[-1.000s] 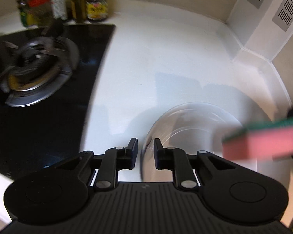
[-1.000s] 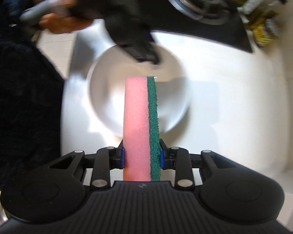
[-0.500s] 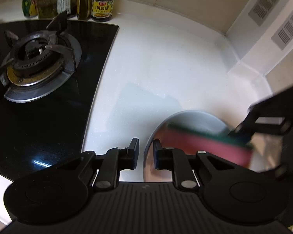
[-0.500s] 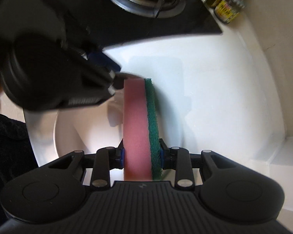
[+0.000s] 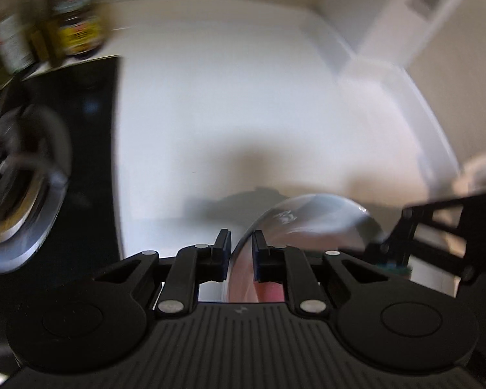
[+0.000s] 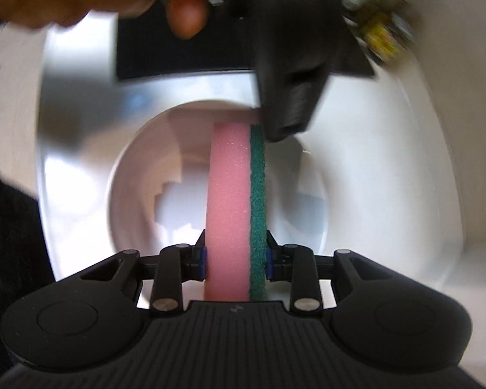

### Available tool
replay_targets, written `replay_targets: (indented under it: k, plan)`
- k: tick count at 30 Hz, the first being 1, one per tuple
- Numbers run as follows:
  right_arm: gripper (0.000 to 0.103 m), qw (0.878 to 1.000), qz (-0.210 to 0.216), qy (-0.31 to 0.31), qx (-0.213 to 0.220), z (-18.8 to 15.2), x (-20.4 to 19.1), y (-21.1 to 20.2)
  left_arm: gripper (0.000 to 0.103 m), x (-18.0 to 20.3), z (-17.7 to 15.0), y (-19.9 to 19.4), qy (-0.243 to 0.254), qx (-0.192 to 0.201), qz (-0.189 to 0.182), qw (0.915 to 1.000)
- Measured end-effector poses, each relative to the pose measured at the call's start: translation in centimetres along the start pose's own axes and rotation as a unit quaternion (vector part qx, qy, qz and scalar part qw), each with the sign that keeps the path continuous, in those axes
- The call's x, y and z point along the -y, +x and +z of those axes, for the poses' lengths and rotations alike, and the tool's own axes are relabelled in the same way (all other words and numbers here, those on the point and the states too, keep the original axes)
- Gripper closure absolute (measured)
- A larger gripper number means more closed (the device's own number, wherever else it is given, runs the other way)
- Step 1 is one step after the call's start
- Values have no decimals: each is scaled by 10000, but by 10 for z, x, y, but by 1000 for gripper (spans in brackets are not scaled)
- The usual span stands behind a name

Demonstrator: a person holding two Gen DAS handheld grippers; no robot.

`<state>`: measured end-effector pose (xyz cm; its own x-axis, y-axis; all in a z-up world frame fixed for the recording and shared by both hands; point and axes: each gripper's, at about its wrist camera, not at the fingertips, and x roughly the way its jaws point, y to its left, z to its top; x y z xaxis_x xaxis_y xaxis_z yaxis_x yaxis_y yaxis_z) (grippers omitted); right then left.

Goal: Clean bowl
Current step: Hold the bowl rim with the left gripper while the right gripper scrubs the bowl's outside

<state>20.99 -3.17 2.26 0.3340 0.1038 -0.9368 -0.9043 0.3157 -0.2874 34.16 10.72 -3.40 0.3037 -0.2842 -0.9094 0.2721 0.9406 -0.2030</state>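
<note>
**Bowl pinched at rim, sponge inside**

Bowl: white glazed ceramic bowl (image 6: 295, 194), mid-frame on white countertop (image 5: 243, 113). Probably rigid, slick, breakable; rim is the sensible hold. Left gripper (image 5: 242, 246) clenched across the rim. Right gripper (image 6: 236, 257) clamps pink-and-green foam sponge (image 6: 230, 210), soft, reaching inside. Only the right view shows the interior; only the left shows the rim pinch.

Sponge (image 6: 236, 201) inside bowl (image 6: 311, 194), on counter (image 5: 243, 103)

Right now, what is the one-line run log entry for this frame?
phase: scrubbing | left gripper: shut on bowl rim | right gripper: shut on sponge, sponge inside bowl | surface: white counter
</note>
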Motion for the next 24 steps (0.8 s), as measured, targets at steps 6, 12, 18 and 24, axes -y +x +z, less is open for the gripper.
replay_targets:
  k: [6, 12, 18, 24]
  plan:
    - [76, 9990, 213, 378, -99, -2, -4, 8, 84, 9, 18, 22, 656, -421, 15, 9970]
    - [76, 9995, 289, -87, 39, -3, -28, 0, 82, 15, 18, 30, 805, -420, 158, 9957]
    - [76, 9667, 445, -2487, 420, -29, -63, -19, 81, 16, 13, 28, 709, -313, 279, 9966]
    - [76, 8250, 133, -5645, 244, -82, -85, -47, 86, 9, -1, 31, -196, -548, 279, 9979]
